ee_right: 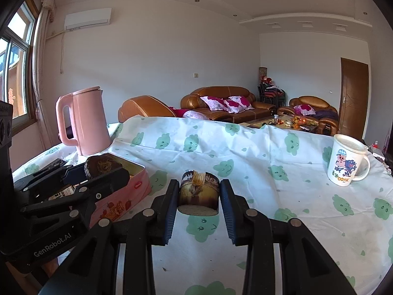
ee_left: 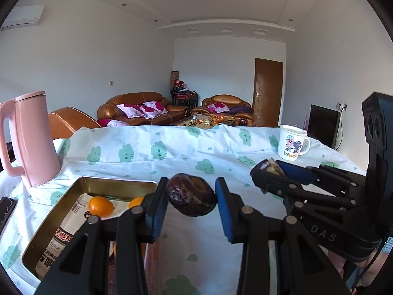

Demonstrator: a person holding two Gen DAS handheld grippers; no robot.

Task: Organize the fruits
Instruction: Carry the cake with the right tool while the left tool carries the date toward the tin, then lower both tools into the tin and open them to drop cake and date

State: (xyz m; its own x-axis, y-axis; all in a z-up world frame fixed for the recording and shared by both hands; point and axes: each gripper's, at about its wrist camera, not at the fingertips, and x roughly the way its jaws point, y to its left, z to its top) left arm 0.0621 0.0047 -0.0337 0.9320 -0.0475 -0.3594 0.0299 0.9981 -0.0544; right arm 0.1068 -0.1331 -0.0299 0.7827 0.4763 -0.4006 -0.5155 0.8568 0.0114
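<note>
My left gripper [ee_left: 191,200] is shut on a dark brown fruit [ee_left: 192,198], held above the table just right of a pink metal tin [ee_left: 115,184]. Two orange fruits [ee_left: 100,206] lie in the tin on printed paper. My right gripper [ee_right: 198,194] is shut on a cut brown fruit piece [ee_right: 199,193], its pale flat face down. In the right wrist view the left gripper [ee_right: 104,169] holds its dark fruit [ee_right: 103,166] over the tin [ee_right: 127,194]. In the left wrist view the right gripper [ee_left: 269,170] shows at the right.
A pink kettle [ee_left: 32,137] stands behind the tin at the left. A white cartoon mug [ee_left: 292,145] stands at the far right of the cloud-print tablecloth [ee_left: 172,152]. A black object [ee_left: 6,209] lies at the left edge. Sofas stand beyond the table.
</note>
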